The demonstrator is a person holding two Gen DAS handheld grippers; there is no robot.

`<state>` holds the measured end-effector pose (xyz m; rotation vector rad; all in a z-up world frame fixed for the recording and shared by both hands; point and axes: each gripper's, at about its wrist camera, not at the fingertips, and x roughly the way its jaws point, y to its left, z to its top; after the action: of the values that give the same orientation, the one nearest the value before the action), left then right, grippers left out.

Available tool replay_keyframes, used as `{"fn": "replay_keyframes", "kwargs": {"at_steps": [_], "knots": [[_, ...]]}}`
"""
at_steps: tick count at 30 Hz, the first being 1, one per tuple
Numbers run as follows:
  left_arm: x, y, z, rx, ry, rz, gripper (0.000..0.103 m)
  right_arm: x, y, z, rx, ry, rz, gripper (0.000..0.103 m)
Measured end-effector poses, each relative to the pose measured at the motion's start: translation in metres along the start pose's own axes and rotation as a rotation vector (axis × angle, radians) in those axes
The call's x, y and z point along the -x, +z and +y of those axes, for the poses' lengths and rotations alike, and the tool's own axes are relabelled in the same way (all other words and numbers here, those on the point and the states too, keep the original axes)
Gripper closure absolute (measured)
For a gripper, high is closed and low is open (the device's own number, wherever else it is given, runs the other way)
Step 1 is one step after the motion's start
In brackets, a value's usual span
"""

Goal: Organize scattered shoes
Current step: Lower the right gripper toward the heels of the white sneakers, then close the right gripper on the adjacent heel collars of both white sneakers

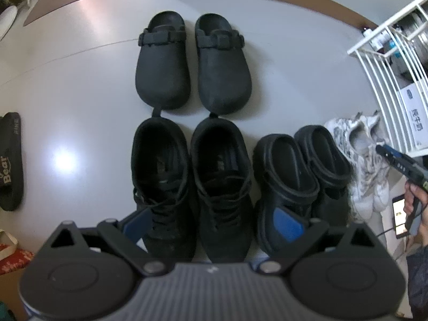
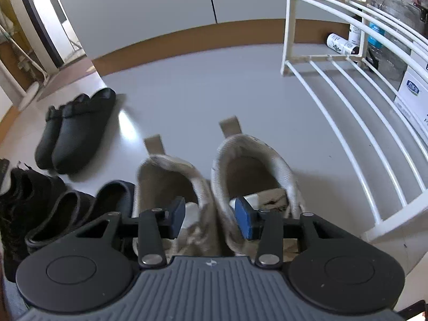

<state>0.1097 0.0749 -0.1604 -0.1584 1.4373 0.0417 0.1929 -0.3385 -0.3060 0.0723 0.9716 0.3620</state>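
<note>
A pair of white sneakers (image 2: 251, 155) stands heels away from me beside a white rack (image 2: 334, 85). My right gripper (image 2: 211, 218) is down at their openings, one blue pad inside each shoe and the two adjoining inner walls between the pads. The right pad lies against its wall and a small gap shows at the left pad, so it reads as open. From above, the left wrist view shows that gripper (image 1: 381, 148) at the white sneakers (image 1: 366, 165), held by a hand (image 1: 417, 195). My left gripper (image 1: 214, 224) hangs wide open over the black lace-up shoes (image 1: 192, 176), holding nothing.
Black clogs (image 1: 192, 64) are paired beyond the lace-ups, and dark slip-ons (image 1: 297, 171) sit between the lace-ups and the sneakers. A black slide (image 1: 10, 160) lies alone at far left. The white rack (image 1: 379, 80) and a lit phone (image 1: 400, 214) are on the right. A brown skirting runs behind.
</note>
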Motion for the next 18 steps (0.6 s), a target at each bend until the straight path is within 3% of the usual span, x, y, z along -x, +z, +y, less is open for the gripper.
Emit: {"fn": "replay_keyframes", "kwargs": {"at_steps": [4,6,18], "knots": [[-0.001,-0.001,0.0,0.003,-0.001,0.006,0.004,-0.005,-0.006,-0.004,-0.007,0.01,0.004,0.06],[-0.001,-0.002,-0.001,0.002,0.007,0.005,0.004,-0.006,-0.007,-0.005,-0.009,0.009,0.006,0.066],[-0.002,-0.002,-0.003,0.007,-0.003,0.011,0.004,-0.012,-0.018,-0.007,0.035,0.0,0.011,0.066]]}}
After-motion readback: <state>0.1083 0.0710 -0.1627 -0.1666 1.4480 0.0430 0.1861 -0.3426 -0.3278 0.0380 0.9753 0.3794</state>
